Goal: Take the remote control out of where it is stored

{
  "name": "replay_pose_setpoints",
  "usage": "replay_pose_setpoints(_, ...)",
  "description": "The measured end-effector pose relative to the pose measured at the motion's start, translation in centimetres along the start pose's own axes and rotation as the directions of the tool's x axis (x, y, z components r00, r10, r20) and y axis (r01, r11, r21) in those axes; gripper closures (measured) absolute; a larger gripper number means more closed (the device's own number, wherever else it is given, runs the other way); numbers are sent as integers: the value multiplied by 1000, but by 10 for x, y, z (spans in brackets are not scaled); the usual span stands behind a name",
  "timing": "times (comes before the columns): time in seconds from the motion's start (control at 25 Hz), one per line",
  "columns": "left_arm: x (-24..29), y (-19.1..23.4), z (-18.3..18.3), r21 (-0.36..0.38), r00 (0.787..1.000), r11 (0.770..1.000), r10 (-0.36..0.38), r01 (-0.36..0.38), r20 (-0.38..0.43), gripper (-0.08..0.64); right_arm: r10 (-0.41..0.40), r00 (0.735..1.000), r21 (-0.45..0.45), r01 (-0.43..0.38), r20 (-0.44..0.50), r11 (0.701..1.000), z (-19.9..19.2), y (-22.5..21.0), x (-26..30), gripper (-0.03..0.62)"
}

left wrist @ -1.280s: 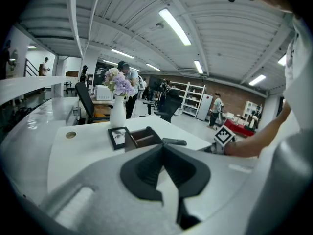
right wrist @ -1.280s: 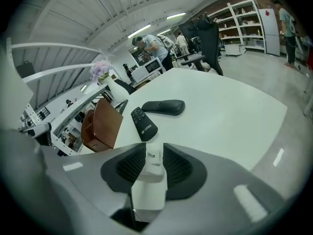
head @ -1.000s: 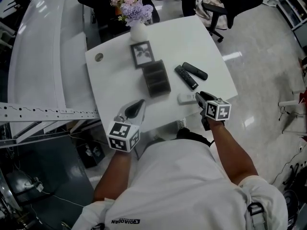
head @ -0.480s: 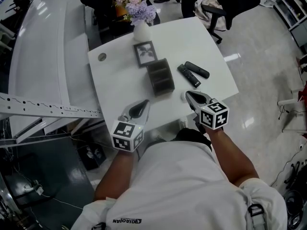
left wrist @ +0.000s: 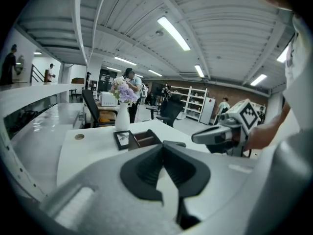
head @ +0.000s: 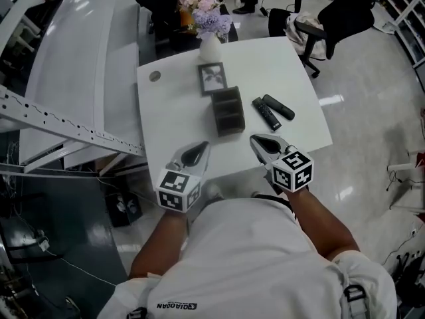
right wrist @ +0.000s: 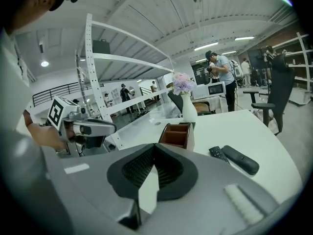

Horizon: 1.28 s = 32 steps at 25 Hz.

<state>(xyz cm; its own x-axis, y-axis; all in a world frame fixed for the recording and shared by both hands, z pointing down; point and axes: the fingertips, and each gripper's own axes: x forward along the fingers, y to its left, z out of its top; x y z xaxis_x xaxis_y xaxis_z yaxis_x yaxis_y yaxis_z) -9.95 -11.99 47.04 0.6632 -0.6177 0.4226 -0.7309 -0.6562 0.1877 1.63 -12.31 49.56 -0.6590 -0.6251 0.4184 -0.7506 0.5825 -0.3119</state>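
Two black remotes lie side by side on the white table (head: pixel 172 105), the slim one (head: pixel 265 113) left of the rounded one (head: pixel 279 107); the right gripper view shows them too, slim (right wrist: pixel 218 153) and rounded (right wrist: pixel 239 159). A dark open organizer box (head: pixel 228 111) stands left of them, and its compartments look empty in the right gripper view (right wrist: pixel 177 133). My right gripper (head: pixel 254 140) is shut and empty, hovering at the table's front edge short of the remotes. My left gripper (head: pixel 198 147) is also shut and empty, in front of the box.
A framed picture (head: pixel 212 78) lies behind the box and a white vase of flowers (head: pixel 209 45) stands at the table's far edge. A round cable hole (head: pixel 155 76) is at the far left. Office chairs (head: pixel 312 25) stand beyond the table and a metal rack (head: pixel 60 121) stands to the left.
The right gripper's jaws have closed and it has drawn back toward the front edge. The white remote lying by it a second ago is no longer visible. The view has shifted.
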Motion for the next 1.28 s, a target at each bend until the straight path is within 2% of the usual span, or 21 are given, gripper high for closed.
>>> replay_pose_setpoints(0.24, 3, -33, -7, -68, 997, 995, 75, -73, 20, 557, 68, 998, -70, -68, -4, 995, 1, -5, -32, 588)
replay_pose_setpoints(0.88, -7, -157, -25, -104, 974, 971, 223, -217, 46, 557, 204, 979, -118, -204, -11, 972, -34, -20, -129, 588)
replay_pose_setpoints(1.04, -14, -172, -29, -103, 969, 966, 242, -237, 45, 557, 225, 974, -117, -224, -9, 968, -40, -18, -141, 588)
replay_pose_setpoints(1.28, -20, -171, -28, -87, 968, 966, 246, -242, 42, 557, 227, 974, -120, -225, 2, 967, -37, -11, -146, 588)
